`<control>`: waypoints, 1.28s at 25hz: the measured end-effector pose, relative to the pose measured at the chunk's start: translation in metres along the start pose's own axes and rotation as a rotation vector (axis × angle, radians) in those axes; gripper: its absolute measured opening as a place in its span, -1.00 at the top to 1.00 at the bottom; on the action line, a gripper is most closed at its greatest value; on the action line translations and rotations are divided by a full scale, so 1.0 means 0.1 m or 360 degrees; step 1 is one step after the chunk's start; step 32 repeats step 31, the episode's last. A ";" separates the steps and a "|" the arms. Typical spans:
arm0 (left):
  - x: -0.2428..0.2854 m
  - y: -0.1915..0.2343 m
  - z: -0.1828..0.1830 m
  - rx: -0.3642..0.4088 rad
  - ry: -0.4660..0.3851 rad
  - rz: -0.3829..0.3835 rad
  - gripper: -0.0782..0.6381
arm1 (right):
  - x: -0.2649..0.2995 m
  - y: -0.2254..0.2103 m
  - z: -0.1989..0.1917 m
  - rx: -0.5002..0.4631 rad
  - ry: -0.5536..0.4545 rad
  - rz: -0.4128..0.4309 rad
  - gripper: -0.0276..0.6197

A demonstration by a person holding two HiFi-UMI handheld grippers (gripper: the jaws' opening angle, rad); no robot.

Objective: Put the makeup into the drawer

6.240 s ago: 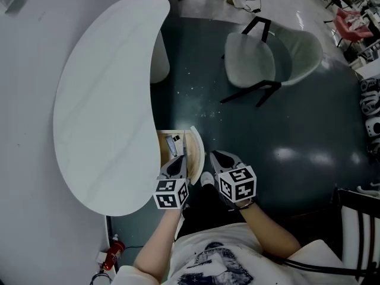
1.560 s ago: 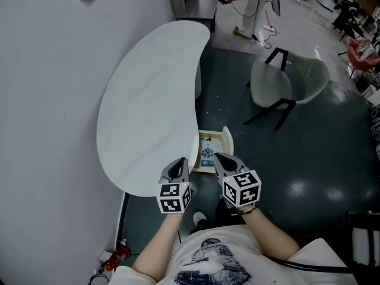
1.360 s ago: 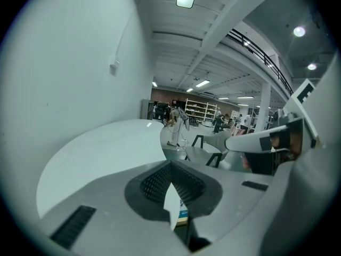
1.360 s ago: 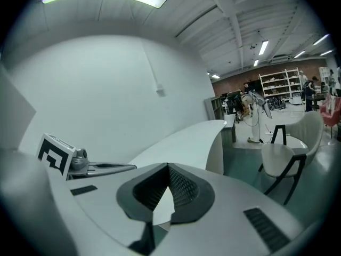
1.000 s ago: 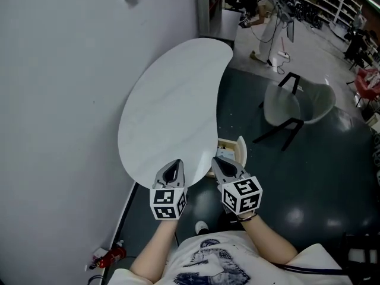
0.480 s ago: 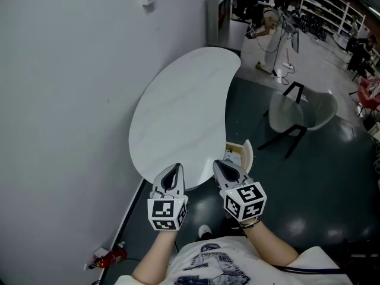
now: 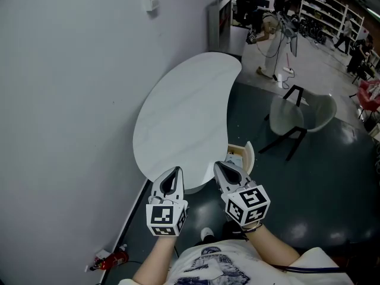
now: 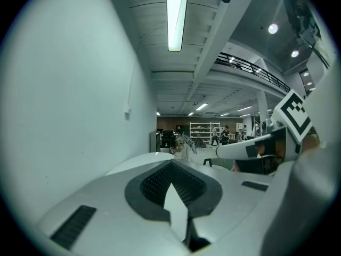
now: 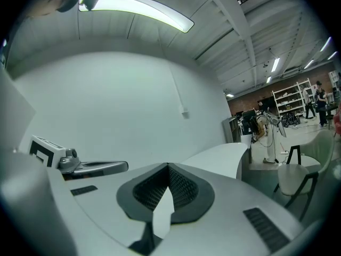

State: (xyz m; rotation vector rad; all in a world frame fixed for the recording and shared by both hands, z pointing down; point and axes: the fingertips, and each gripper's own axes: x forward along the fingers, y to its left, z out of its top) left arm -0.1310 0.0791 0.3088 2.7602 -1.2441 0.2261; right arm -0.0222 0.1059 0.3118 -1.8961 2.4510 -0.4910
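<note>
Head view: the left tongs point(image 7: 173, 173) and right tongs point(image 7: 220, 166) are held side by side in front of the person, both raised and pointing nearly level. In each gripper view the jaws are pressed together with nothing pinched between them.

Ahead of the left tongs lies the white curved surface point(image 7: 184, 114), bare from end to end. Just beyond the tips of the right tongs, under the near edge of that surface, the wooden drawer point(image 7: 244, 156) stands pulled out. The right tongs hide most of its inside, and what shows is too small to read, so the makeup itself cannot be made out in any view.

With both tongs empty and nothing left on the surface, the placing looks done, and the makeup is most likely inside the drawer. What seems to remain is at most pushing the drawer shut, which would fall to the right tongs, the nearer of the two.
</note>
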 end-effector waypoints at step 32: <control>-0.10 -0.13 -0.06 -0.0043 0.0002 -0.0008 0.68 | -0.17 0.02 -0.05 -0.0020 0.0001 -0.0009 0.86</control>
